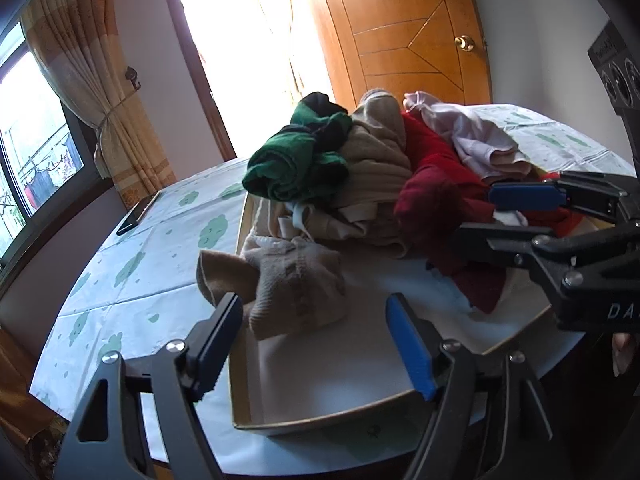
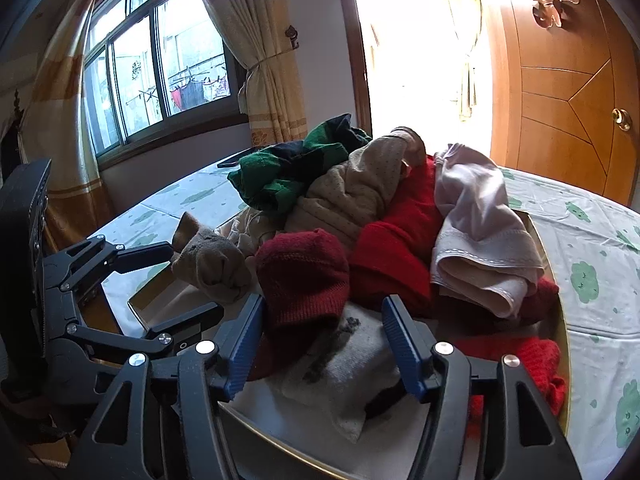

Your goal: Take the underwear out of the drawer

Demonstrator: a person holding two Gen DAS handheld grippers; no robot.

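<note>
Drawer (image 1: 400, 394) on counter (image 1: 132, 280), heaped with clothing. Pale underwear (image 2: 476, 240) lies atop the pile's right side. Left claw (image 1: 316, 344) released, empty; right claw (image 2: 320, 344) released over grey sock (image 2: 344, 372).

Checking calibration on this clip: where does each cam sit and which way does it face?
Left wrist: behind the left gripper, low at the drawer near edge, facing the clothes pile and wooden door. Own jaws open; right gripper enters from the right.
Right wrist: behind the right gripper, over the drawer's right part, facing the pile, window beyond. Own jaws open above a grey sock; left gripper at left.
Shared: green garment, red garment, beige sock, door.
</note>
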